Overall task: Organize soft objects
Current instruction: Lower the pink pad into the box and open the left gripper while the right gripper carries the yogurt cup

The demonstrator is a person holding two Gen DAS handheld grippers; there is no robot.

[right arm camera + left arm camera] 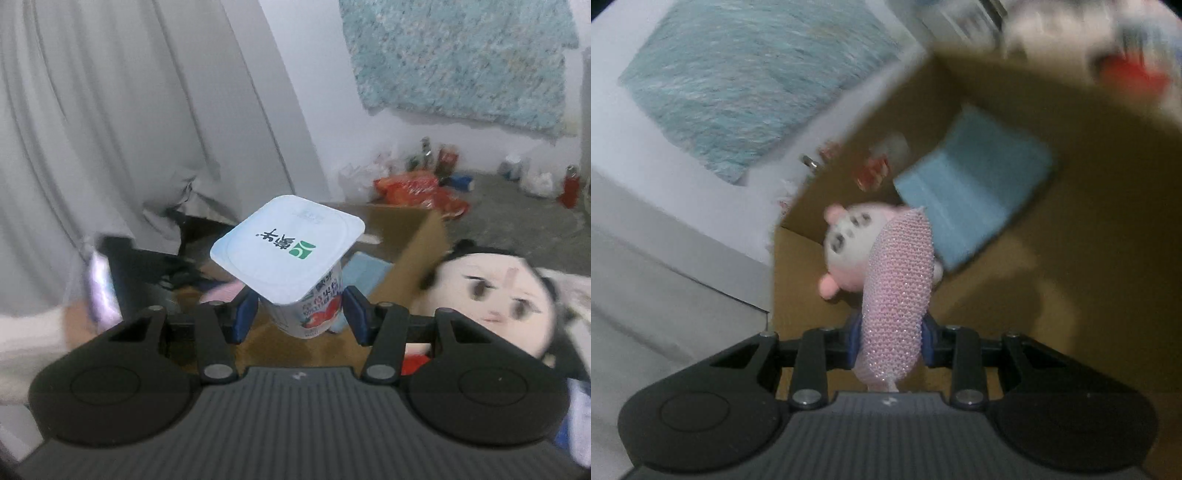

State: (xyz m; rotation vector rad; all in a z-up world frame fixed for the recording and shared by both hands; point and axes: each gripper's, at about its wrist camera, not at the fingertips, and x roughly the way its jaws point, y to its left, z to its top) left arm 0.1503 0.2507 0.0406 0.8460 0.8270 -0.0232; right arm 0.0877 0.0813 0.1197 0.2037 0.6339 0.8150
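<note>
Above the cardboard box (1071, 221), left gripper (891, 341) clamping a pink mesh scrubber (897, 295), right gripper (300, 314) clamping a yogurt cup (291, 254), plush pig (849, 247) below.

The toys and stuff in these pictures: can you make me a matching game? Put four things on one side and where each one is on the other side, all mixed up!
Things:
1. pink scrubber
2. yogurt cup
3. pink and white plush toy
4. doll with black hair

Places:
A. lying inside the cardboard box
B. outside the box, beside it
C. pinched in the left gripper
D. between the fingers of the right gripper

Pairs: 1-C, 2-D, 3-A, 4-B
</note>
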